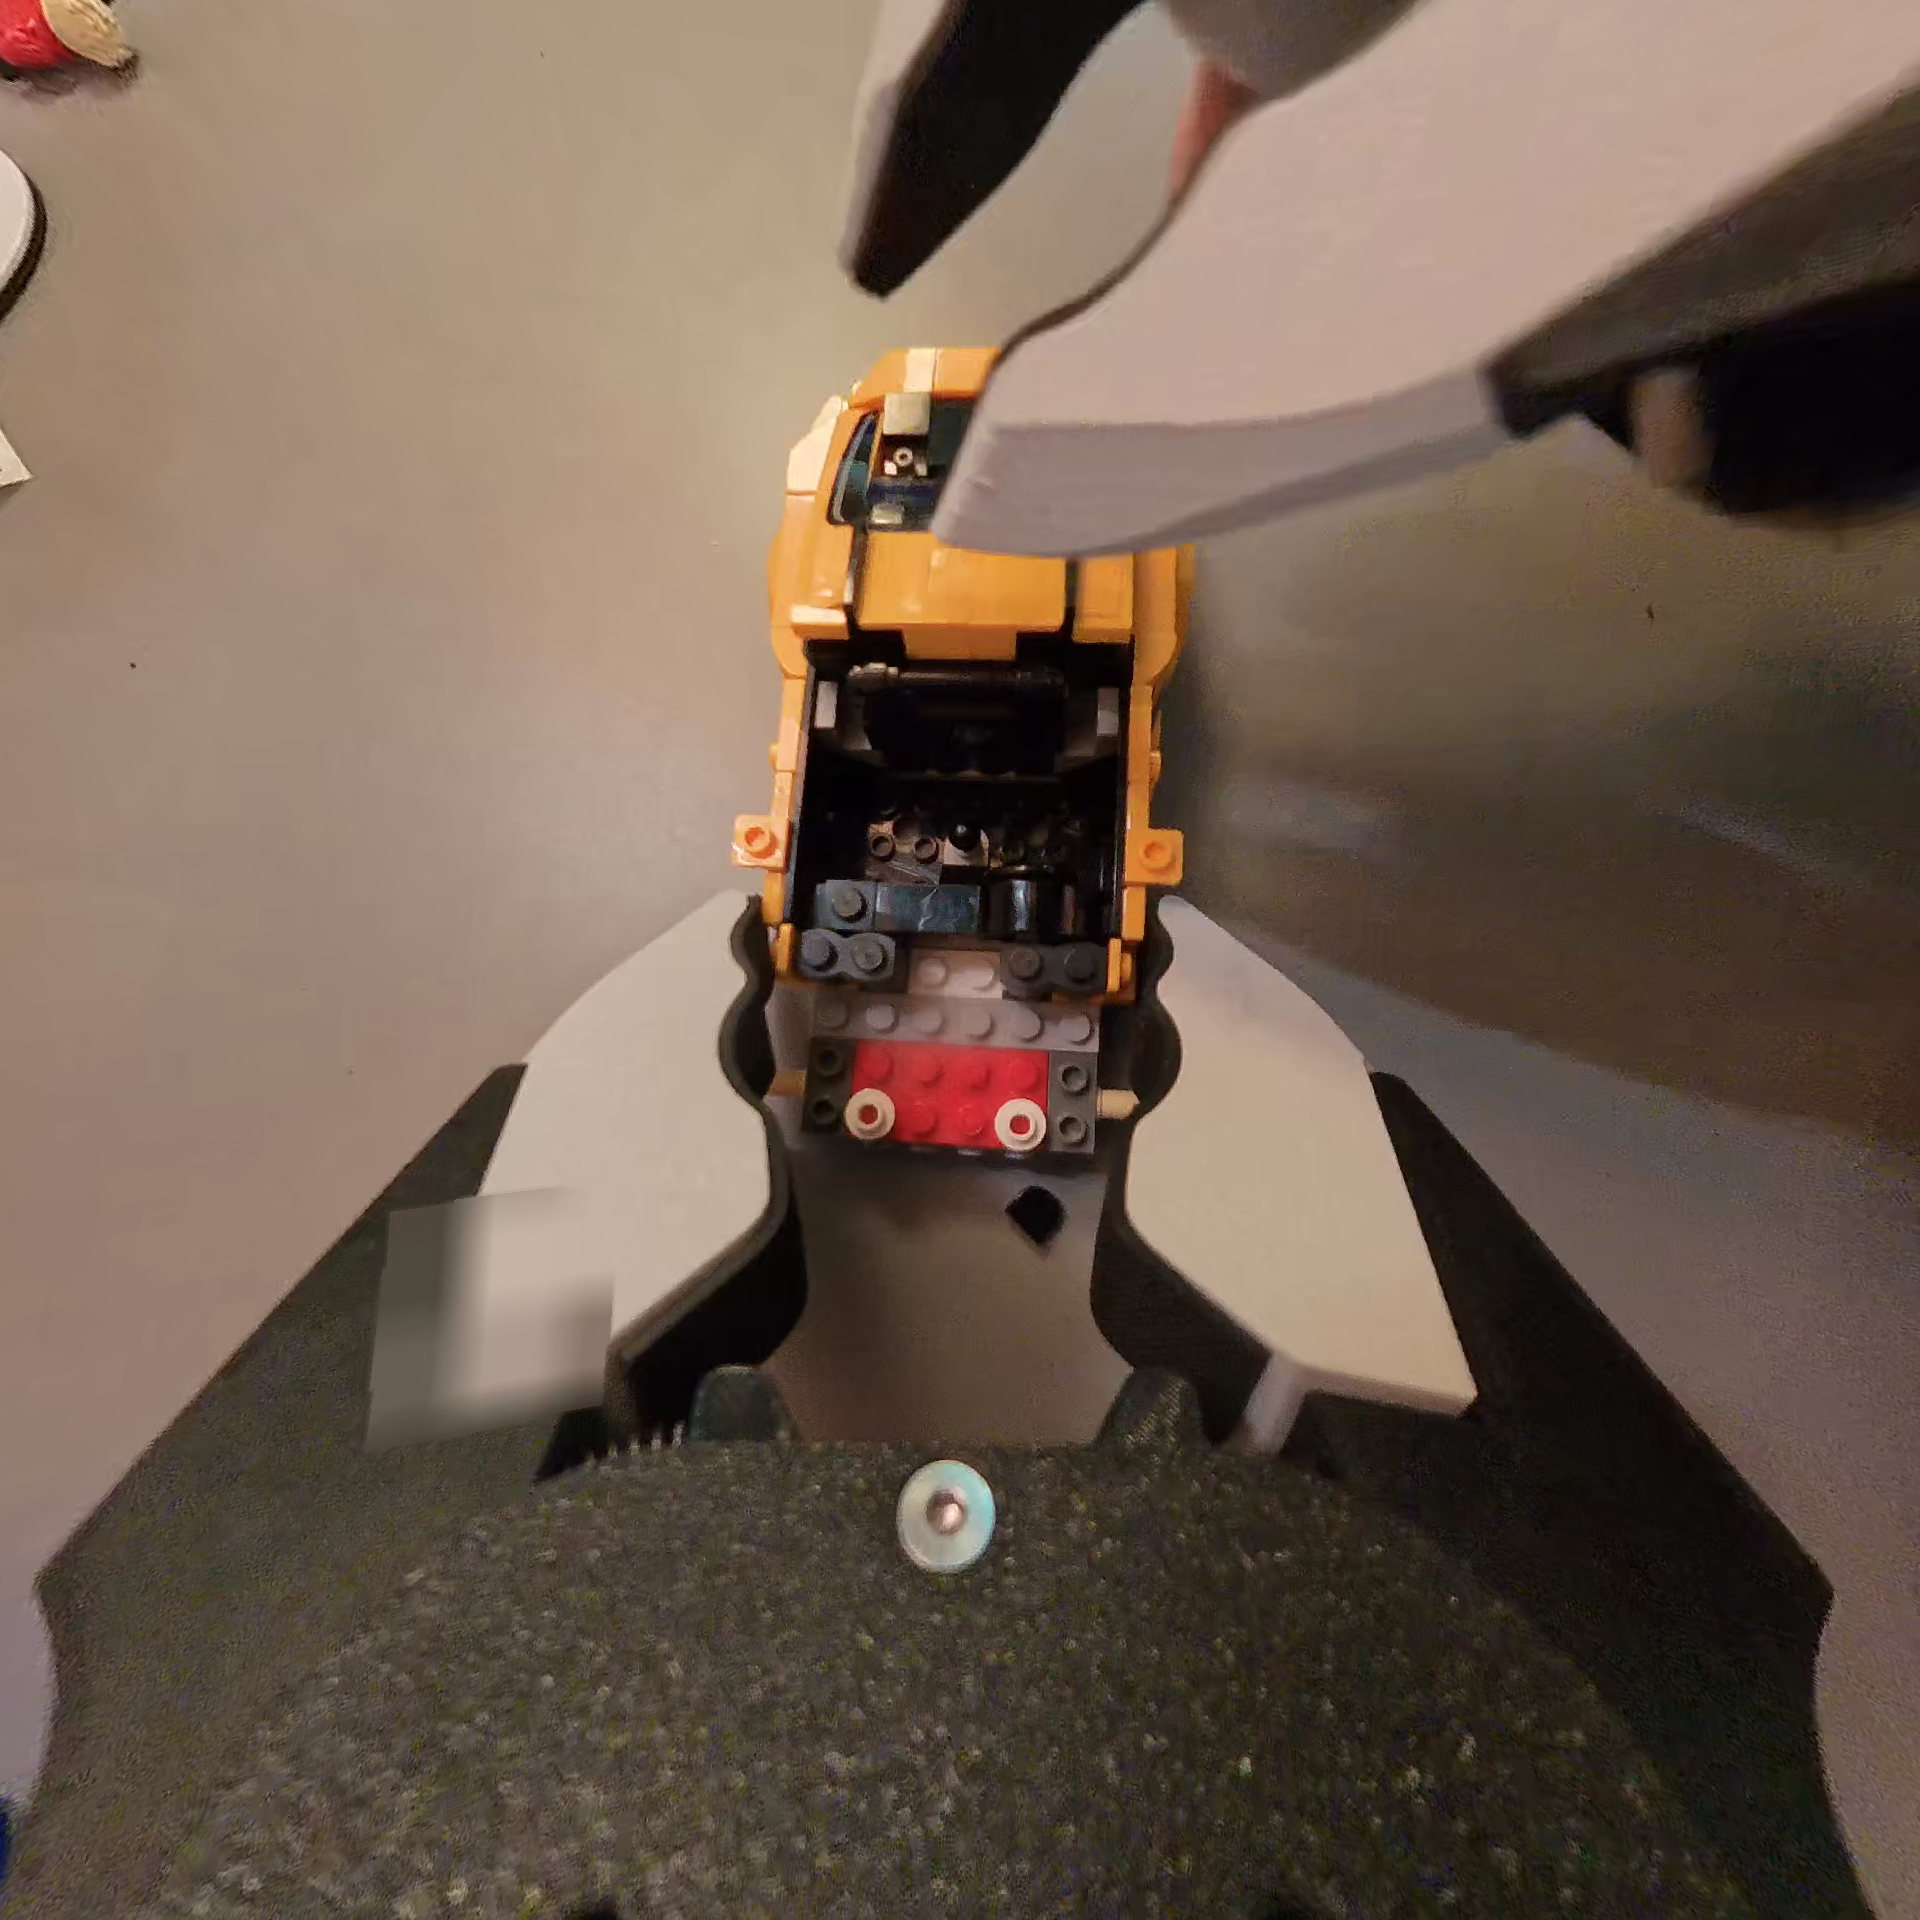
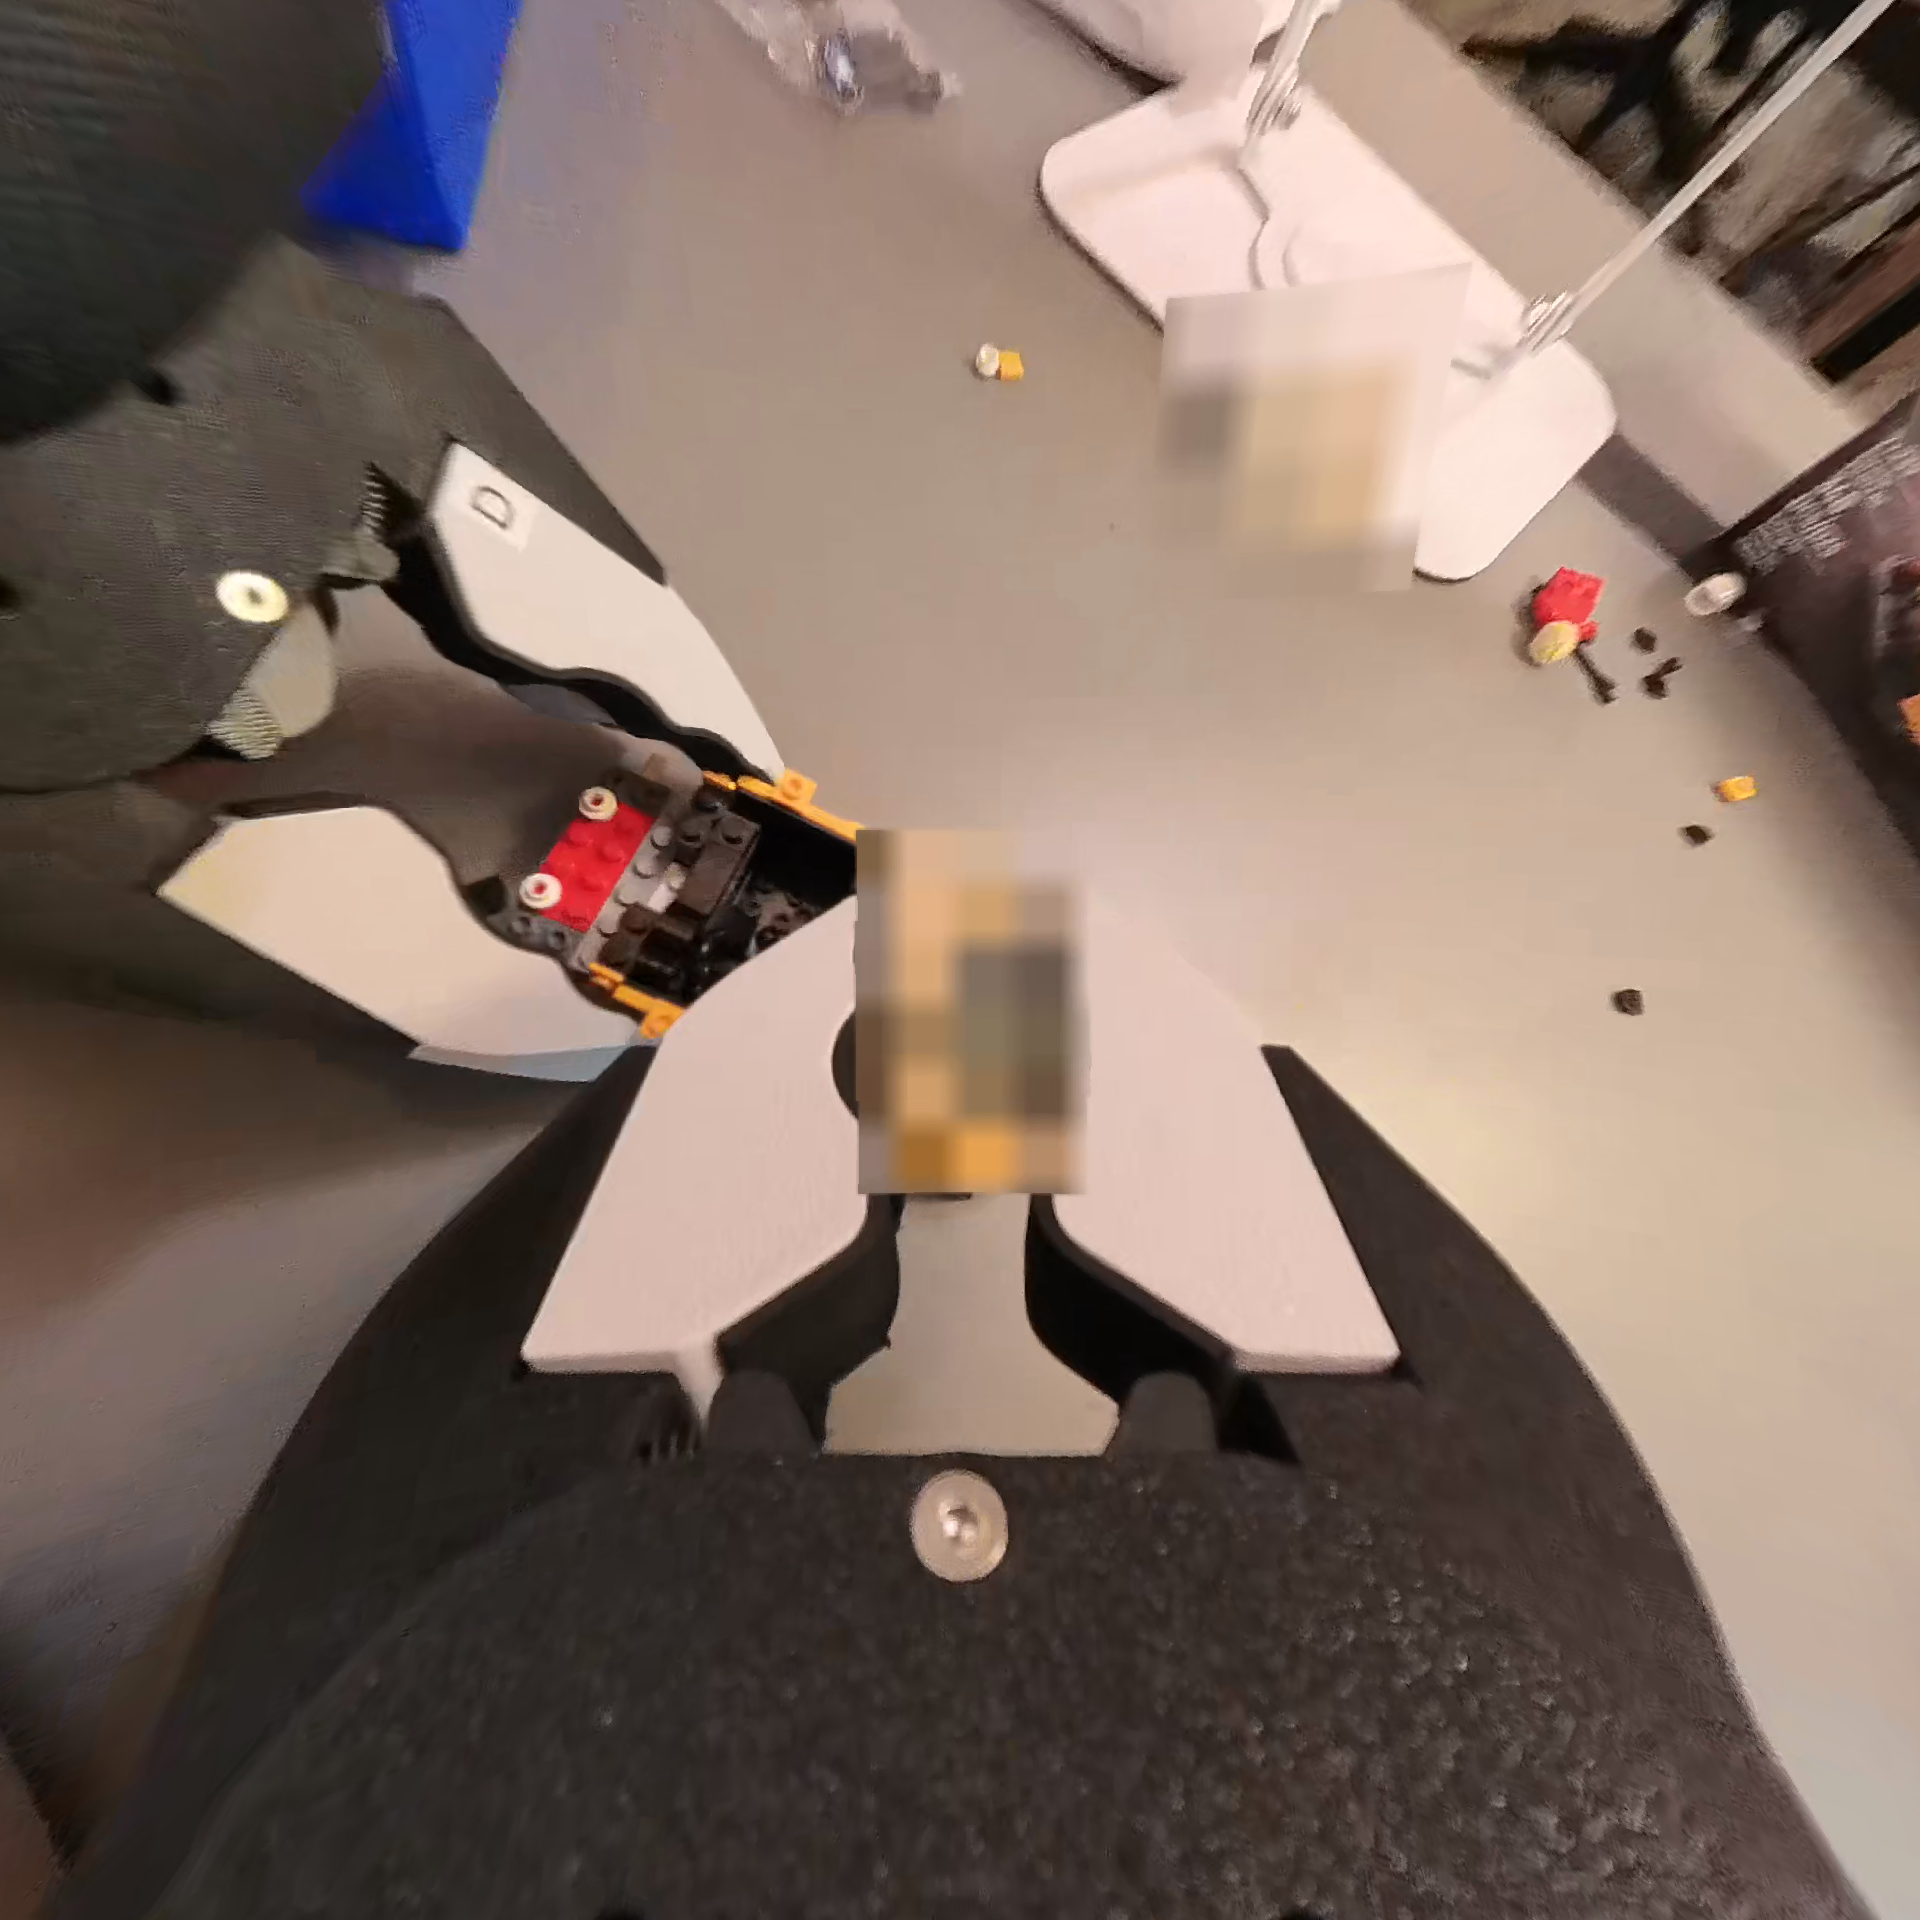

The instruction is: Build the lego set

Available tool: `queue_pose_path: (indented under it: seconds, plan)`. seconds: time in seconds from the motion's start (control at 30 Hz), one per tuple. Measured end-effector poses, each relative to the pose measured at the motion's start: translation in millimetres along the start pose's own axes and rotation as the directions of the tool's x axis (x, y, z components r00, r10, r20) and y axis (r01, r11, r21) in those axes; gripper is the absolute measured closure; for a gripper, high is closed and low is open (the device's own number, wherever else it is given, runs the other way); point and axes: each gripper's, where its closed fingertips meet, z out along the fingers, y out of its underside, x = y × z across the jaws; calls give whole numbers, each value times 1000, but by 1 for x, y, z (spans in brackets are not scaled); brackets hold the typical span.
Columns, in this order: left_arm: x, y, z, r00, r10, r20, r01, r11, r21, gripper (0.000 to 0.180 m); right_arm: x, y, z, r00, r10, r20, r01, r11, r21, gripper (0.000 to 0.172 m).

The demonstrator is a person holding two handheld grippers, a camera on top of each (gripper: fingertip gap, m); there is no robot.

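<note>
A flat grey tabletop point(image 2: 1039, 644) fills both views, evenly lit with a warmer glow at the right, carrying a white stand base point(image 2: 1195, 177) and a blue box point(image 2: 416, 135), with dark mottled surroundings point(image 2: 1766, 156) beyond its far edge.

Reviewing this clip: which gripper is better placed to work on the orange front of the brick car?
Probably right. The left gripper is shut on the brick car at its red rear end, steadying it; the right gripper's fingers hang over the car's orange front.
</note>
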Motion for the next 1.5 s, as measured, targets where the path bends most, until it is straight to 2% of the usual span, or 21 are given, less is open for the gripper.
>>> queue_pose_path:
  seconds: [0.13,0.23,0.37,0.43,0.5,0.63,0.73,0.83,0.9,0.97,1.1,1.2,1.27,1.37,1.43,1.5]
  plan:
    - [0,-1,0,1000,-16,-12,16,1000,6,114,-1,1,16,992,18,123,-3,992,-123,145]
    - [0,0,0,1000,-17,-11,17,1000,6,114,-2,5,25,991,-16,134,42,979,-198,144]
    - [0,0,-1,1000,-19,-10,19,1000,5,114,-5,5,28,990,-20,140,52,972,-231,150]
    - [0,0,-1,1000,-18,-8,18,1000,3,114,-10,5,28,988,-15,154,52,970,-238,161]
    - [0,0,-1,1000,-21,-9,21,1000,2,114,-11,5,28,990,-27,137,58,971,-233,164]
    - [0,0,-1,1000,-15,-9,15,1000,2,114,-10,4,26,989,-18,146,51,972,-228,159]
    - [1,1,-1,999,40,-36,-39,999,14,114,-7,-12,17,972,10,233,27,988,-152,153]
    - [1,4,-4,979,167,-115,-162,986,49,114,-4,-22,2,917,-122,381,149,988,-42,153]
    - [-2,8,-6,963,206,-172,-196,978,73,114,2,-12,-2,849,-260,460,282,959,21,153]
    - [-7,11,-8,954,221,-204,-207,975,84,115,6,0,0,779,-305,547,327,943,61,150]
    - [-12,15,-11,936,245,-254,-224,968,110,114,14,17,17,676,-194,711,250,968,26,138]
    - [-22,16,-11,933,249,-260,-226,967,117,112,6,29,14,504,-47,863,172,984,-47,131]
    - [-30,17,-9,944,203,-259,-183,978,102,106,5,31,10,435,-10,900,144,988,-58,129]
    - [-47,19,-8,970,118,-211,-103,991,80,105,6,38,4,444,-54,894,151,988,-15,129]
    - [-69,18,-8,994,39,-98,-32,996,77,118,2,46,-6,448,-81,891,157,988,11,132]
    - [-89,17,-10,998,-63,6,62,994,84,123,-10,52,-19,440,-111,891,153,987,47,135]
